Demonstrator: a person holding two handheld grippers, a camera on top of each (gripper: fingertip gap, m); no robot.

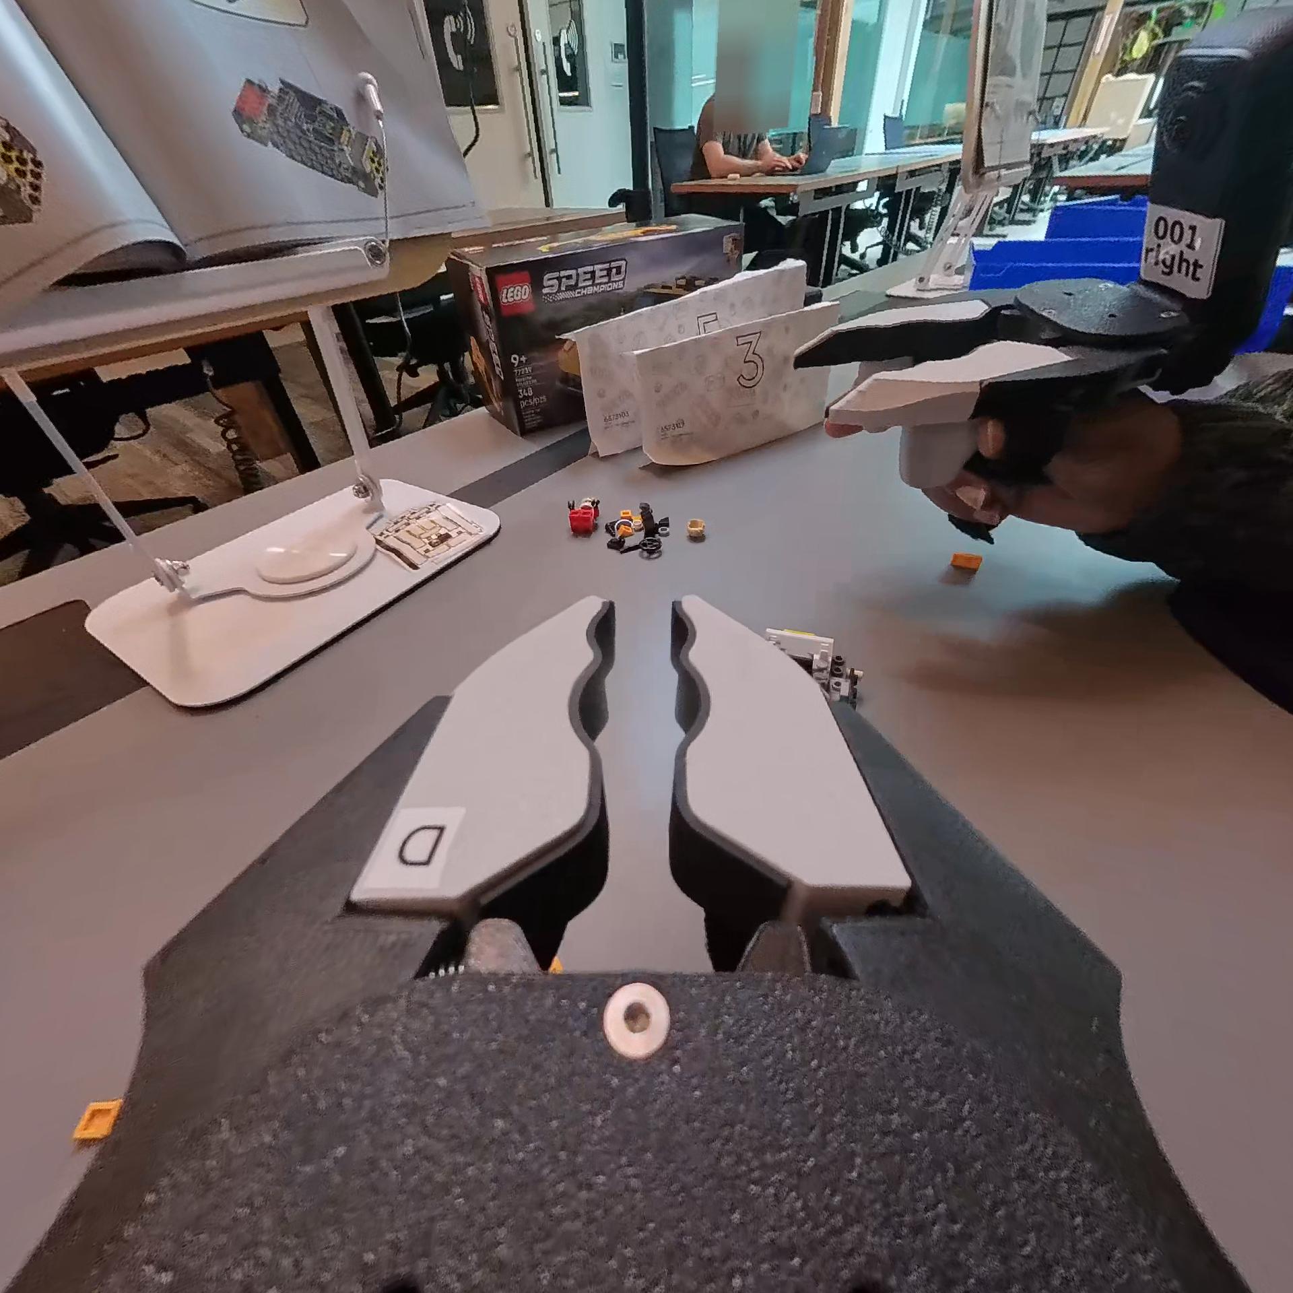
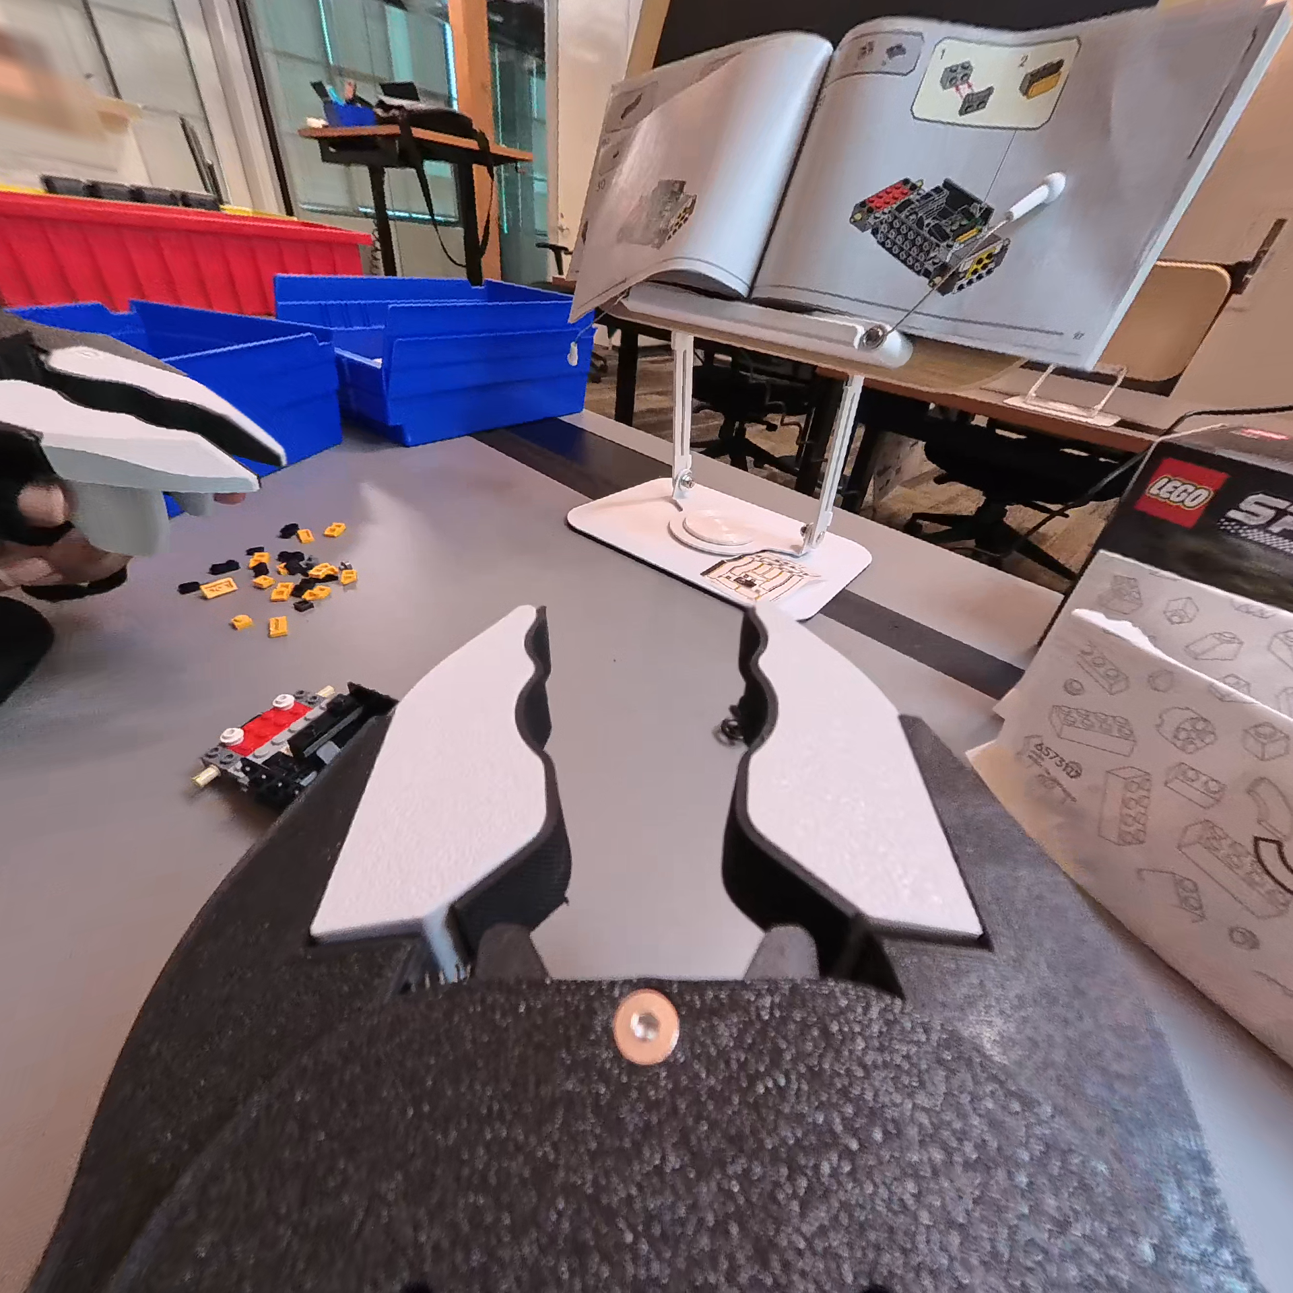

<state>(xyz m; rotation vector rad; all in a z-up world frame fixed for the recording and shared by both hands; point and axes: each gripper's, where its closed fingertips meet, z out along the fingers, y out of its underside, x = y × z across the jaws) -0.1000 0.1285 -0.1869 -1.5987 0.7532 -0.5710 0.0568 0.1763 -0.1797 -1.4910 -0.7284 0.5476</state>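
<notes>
Grey tabletop (image 1: 700,804) shows bare through the narrow slot between the left gripper's (image 1: 642,609) fingers. They stand slightly apart and hold nothing. Just beside its right finger lies a small partly built brick model (image 1: 818,658), apart from the pad. Well ahead of the tips sits a cluster of loose red, black and orange pieces (image 1: 630,525), with two white paper bags (image 1: 735,392) and a dark box (image 1: 560,308) beyond.

The right gripper (image 2: 644,616) is spread wide and also empty. A tiny black ring piece (image 2: 731,731) lies by the inner edge of its right finger; whether it touches the pad cannot be told. Ahead of its tips is the white base of a book stand (image 2: 630,518). To the left of the jaws lie scattered orange and black pieces (image 2: 280,574).

Both grippers are held above the table, tilted slightly downward. A hand (image 1: 1049,476) is wrapped round the right gripper's handle.
</notes>
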